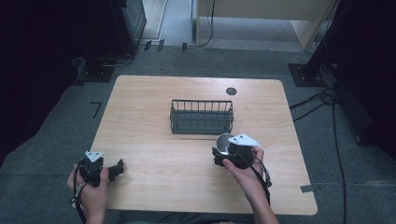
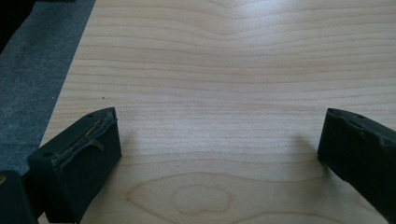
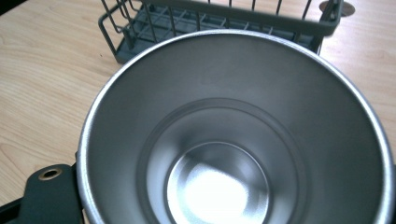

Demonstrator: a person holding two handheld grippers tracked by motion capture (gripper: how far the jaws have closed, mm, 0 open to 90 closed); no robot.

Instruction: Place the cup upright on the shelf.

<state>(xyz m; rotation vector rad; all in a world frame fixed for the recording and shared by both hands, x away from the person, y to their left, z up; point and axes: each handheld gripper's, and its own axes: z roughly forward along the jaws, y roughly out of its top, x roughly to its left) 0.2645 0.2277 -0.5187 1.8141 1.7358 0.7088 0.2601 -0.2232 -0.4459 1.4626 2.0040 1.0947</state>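
One wooden surface (image 1: 154, 140) carries one dark wire rack (image 1: 201, 116), which sits near its middle with its long axis running left to right. A small dark round disc (image 1: 231, 91) lies on the surface beyond the rack, toward the far right.

There is one steel cup (image 3: 238, 135), just in front of the rack's right end in the high view, where it is mostly hidden behind the right gripper's grey plate and only part of its rim shows. In the right gripper view its mouth faces the camera, so its axis runs along the jaws; its empty, shiny bottom is plain, while its lower rim is cut off by the frame edge.

Two grippers are held, one per hand. The right gripper (image 1: 229, 151) sits just in front of the rack's right end with its jaws clamped around the cup; only a bit of one black jaw shows beside the rim. The left gripper (image 2: 219, 149) is well to the left of the rack, near the surface's front left corner, its jaws spread wide over bare wood with nothing between them.
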